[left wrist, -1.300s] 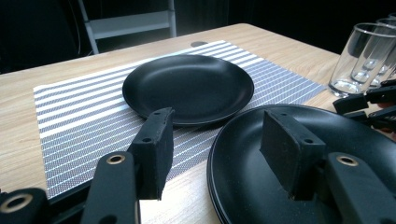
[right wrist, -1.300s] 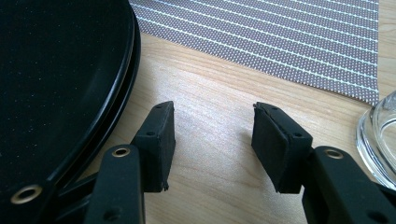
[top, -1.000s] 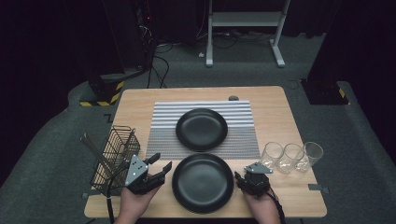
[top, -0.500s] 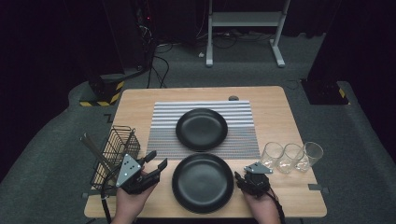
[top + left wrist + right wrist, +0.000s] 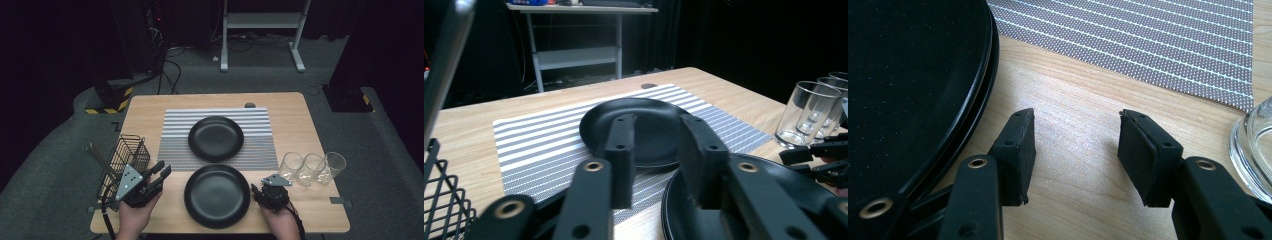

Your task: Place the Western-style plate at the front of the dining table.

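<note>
near black plate [image 5: 217,196] lies at the table's near edge between both grippers. left gripper [image 5: 159,174], jaws just been closing with nothing between them, and right gripper [image 5: 256,192], jaws apart and empty, flank it. likely next: grasping its rim.

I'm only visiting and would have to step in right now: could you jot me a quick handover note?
Left gripper: between wire basket and near black plate, jaws just closing, nothing between them.
Right gripper: open, empty, low over the table right of that plate's rim.
Far black plate sits on the striped placemat; three glasses stand at right.
Done: nothing gripped yet.
Left: probably take hold of the near plate.
</note>
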`<act>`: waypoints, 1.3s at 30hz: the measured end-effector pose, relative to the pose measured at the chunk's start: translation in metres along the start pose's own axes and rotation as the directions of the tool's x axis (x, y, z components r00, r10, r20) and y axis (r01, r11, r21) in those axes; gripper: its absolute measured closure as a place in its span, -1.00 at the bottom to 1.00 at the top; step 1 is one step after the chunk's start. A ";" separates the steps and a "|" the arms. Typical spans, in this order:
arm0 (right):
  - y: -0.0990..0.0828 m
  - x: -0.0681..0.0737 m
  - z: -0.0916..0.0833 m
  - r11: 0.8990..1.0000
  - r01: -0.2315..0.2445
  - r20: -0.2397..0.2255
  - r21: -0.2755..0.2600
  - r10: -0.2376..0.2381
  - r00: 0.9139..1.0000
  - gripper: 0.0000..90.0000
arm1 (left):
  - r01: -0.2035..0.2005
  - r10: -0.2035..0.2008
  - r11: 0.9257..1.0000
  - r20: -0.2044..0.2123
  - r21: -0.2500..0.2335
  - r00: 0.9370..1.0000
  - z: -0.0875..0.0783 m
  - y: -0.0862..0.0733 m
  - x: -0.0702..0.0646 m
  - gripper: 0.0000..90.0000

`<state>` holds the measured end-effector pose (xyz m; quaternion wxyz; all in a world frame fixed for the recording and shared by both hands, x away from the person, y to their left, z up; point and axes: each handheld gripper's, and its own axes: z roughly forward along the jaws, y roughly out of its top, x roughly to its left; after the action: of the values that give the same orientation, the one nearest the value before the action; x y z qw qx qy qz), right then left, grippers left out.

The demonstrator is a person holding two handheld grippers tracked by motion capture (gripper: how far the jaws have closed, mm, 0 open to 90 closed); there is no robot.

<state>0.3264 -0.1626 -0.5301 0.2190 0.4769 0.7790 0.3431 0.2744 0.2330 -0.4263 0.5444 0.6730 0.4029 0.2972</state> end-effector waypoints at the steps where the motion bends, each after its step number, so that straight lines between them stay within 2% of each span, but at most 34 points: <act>1: 0.000 0.000 0.000 1.000 0.000 0.000 0.000 0.000 1.000 0.08 | -0.002 0.002 1.000 -0.008 0.001 1.000 0.000 0.000 0.000 0.63; 6: 0.000 0.000 0.000 1.000 0.000 0.001 0.000 0.000 1.000 0.08 | -0.024 0.025 1.000 -0.048 0.005 0.999 -0.001 0.000 -0.001 0.99; 12: 0.000 0.000 0.000 1.000 0.000 0.000 0.000 0.000 1.000 0.08 | -0.007 0.007 1.000 -0.068 0.003 0.998 -0.004 0.002 0.001 1.00; 17: 0.000 0.000 0.000 1.000 0.000 0.000 0.000 0.000 1.000 0.08 | 0.000 0.000 1.000 -0.063 0.000 0.998 -0.007 0.005 0.003 0.78; 24: 0.000 0.000 0.000 1.000 0.001 -0.002 0.000 -0.001 1.000 0.08 | -0.001 0.001 1.000 -0.074 -0.011 0.997 -0.011 0.008 0.003 0.59; 32: 0.000 0.000 0.000 1.000 0.001 -0.004 0.001 -0.001 1.000 0.08 | 0.002 -0.006 0.999 -0.093 -0.036 0.996 -0.019 0.014 0.007 0.49; 39: 0.000 0.000 0.000 1.000 0.001 -0.004 0.001 -0.001 1.000 0.08 | 0.005 -0.010 0.999 -0.106 -0.045 0.994 -0.022 0.015 0.011 0.48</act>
<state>0.3268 -0.1623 -0.5300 0.2174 0.4761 0.7797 0.3438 0.2644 0.2525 -0.4069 0.5383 0.6422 0.4272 0.3397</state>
